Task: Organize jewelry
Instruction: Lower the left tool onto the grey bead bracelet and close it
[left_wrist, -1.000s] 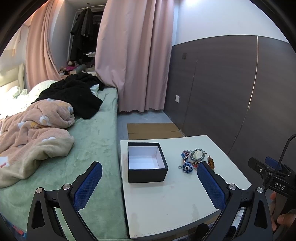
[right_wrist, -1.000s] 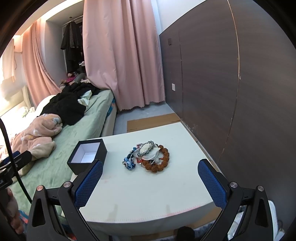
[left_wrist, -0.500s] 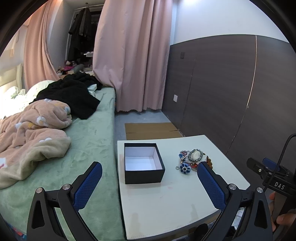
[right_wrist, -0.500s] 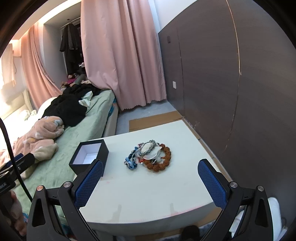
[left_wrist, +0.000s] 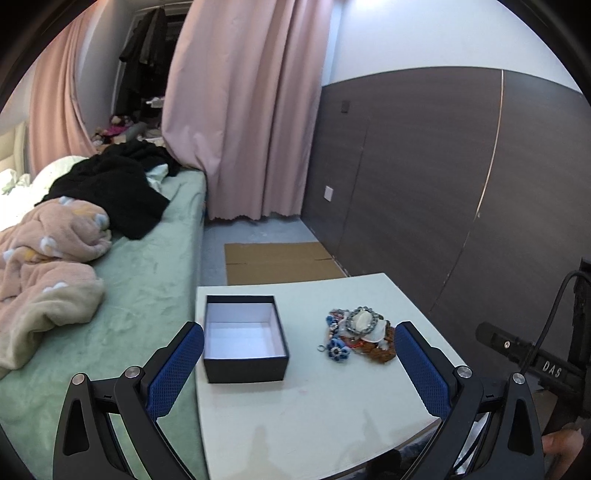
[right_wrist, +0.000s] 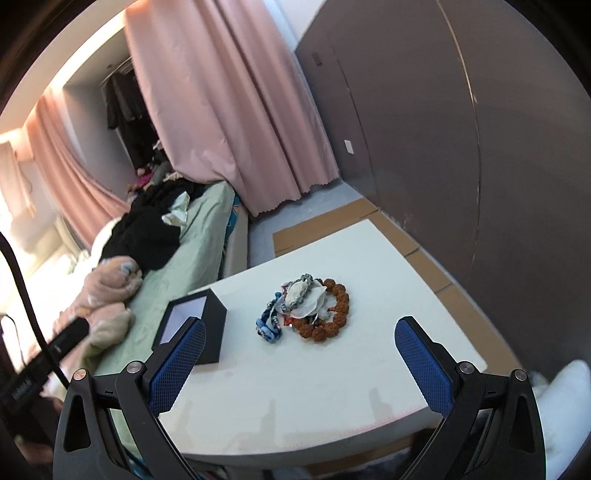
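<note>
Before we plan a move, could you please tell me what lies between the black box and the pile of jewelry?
Nothing: only bare table separates the box from the jewelry, as both wrist views show.

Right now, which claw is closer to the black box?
Left, I think. The left gripper faces the black box straight on, one finger beside its near corner. The right gripper points at the jewelry pile, with the box off to its left.
</note>
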